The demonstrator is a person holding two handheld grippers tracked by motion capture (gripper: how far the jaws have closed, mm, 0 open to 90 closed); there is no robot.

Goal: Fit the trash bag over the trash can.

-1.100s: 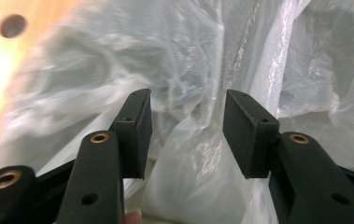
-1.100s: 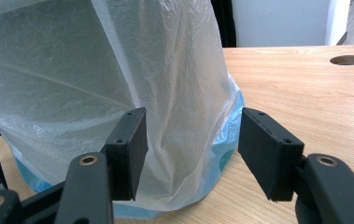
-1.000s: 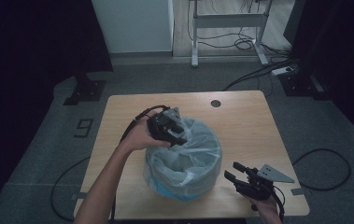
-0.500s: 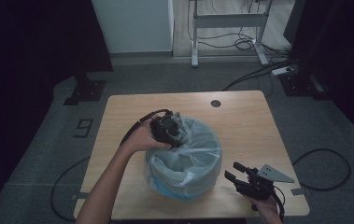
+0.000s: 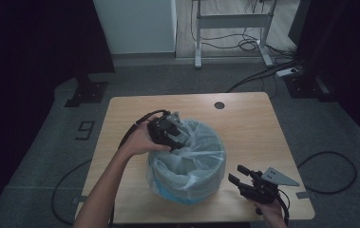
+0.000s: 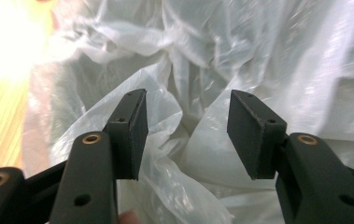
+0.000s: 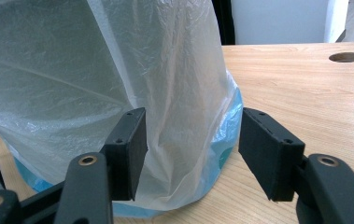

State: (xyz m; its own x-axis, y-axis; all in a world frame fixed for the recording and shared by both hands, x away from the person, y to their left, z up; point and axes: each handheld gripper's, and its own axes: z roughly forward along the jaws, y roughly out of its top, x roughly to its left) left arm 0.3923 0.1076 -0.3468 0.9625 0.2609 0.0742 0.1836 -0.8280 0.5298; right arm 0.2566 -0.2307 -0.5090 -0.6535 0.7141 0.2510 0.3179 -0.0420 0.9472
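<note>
My left gripper (image 5: 180, 137), jaws just widening at mid-frame, gapes around the translucent white plastic liner (image 5: 194, 156), unpinched. Liner already drapes the round blue bin (image 7: 228, 135); rim needs tucking. My right gripper (image 5: 237, 175), lower right, stands open, empty.

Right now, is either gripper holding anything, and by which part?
Nothing is held. Both the left gripper and the right gripper stand open by the plastic bag.

One readable mark: a pale digit "9" (image 5: 85, 130) on the grey floor mat (image 5: 49, 156), just off the table's (image 5: 258, 118) far-left corner in the high view. Nothing legible on the table itself.
</note>
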